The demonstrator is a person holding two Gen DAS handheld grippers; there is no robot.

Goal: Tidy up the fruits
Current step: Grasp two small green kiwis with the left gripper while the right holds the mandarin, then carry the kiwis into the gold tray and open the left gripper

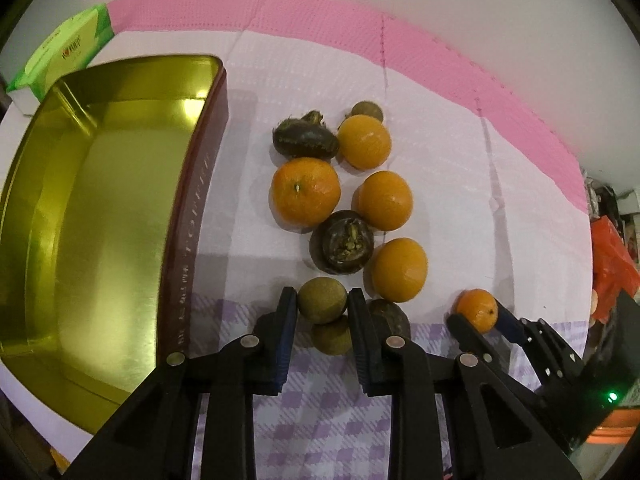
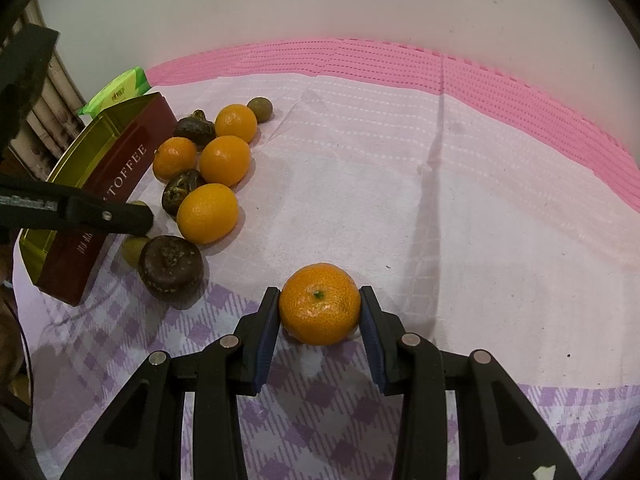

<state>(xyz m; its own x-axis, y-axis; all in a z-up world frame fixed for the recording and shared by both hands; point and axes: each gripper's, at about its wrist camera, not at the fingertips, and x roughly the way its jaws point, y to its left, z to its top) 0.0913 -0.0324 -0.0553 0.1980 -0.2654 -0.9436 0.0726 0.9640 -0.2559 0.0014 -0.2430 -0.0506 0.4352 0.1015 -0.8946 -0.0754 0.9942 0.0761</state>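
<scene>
Grippers clamped, left [image 1: 322, 307] longan [image 1: 321, 300], right [image 2: 319, 306] tangerine [image 2: 319, 303]

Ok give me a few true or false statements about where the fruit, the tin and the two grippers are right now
1. The gold tin holds two oranges. False: nothing lies in it.
2. The right gripper has its jaws against a mandarin. True.
3. The left gripper is closing on an orange fruit. False: a small green-brown fruit sits between its jaws.
4. The other oranges lie loose on the cloth beside the tin. True.
5. The green box lies on top of the fruit pile. False: it sits behind the tin.
</scene>
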